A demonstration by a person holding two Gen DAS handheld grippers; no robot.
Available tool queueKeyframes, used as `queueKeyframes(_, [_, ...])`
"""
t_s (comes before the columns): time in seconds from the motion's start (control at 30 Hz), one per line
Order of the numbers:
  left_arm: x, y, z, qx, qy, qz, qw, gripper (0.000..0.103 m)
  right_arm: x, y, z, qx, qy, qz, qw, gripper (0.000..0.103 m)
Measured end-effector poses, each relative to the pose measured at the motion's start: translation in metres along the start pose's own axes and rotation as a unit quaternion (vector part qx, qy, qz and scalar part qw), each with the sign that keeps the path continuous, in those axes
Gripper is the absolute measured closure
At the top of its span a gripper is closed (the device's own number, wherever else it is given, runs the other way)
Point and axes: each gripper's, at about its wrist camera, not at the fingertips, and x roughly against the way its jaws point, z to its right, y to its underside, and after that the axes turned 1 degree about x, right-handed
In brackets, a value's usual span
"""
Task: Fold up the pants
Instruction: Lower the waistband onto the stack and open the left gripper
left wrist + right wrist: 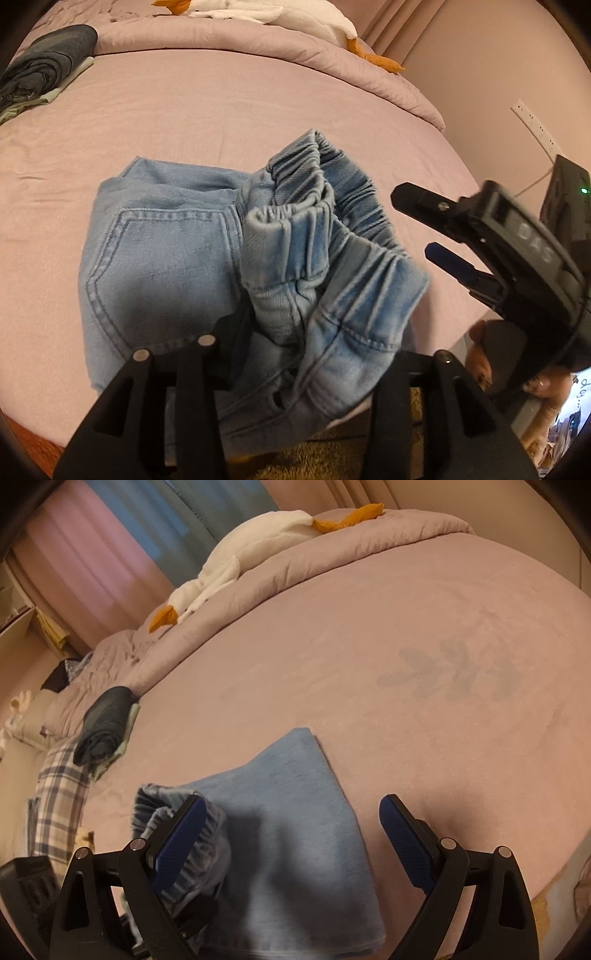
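Left wrist view: the left gripper (295,354) pinches the jeans (159,266) by the bunched waistband (332,236), lifting it off the bed (221,110), likely to fold it over. Right wrist view: the right gripper (291,834) hovers spread wide and empty above the jeans.

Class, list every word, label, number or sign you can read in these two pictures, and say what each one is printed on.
"DAS": on the grey label on the body of the right tool, seen in the left wrist view.
Handwriting on a white patch at the lower right edge of that view: too blurred to read.
Light blue jeans, pink bedsheet: no text visible.
Right wrist view: nothing readable.
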Motion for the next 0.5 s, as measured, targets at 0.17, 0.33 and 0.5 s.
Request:
queueKeyframes(0.17, [0.021,0.004,-0.002,0.01,0.04,-0.001,0.9991,0.037,0.0,0.0,0.0,-0.002,0.004,0.001,1.0,0.009])
queueKeyframes(0.33, [0.051,0.006,-0.003,0.019,0.061,0.028,0.9976,0.028,0.001,0.001,-0.005,0.007,0.006,0.003,1.0,0.009])
queueKeyframes(0.5, [0.068,0.005,-0.023,0.042,0.044,0.054,0.9967,0.026,0.003,0.003,-0.013,0.021,0.007,0.003,1.0,0.009])
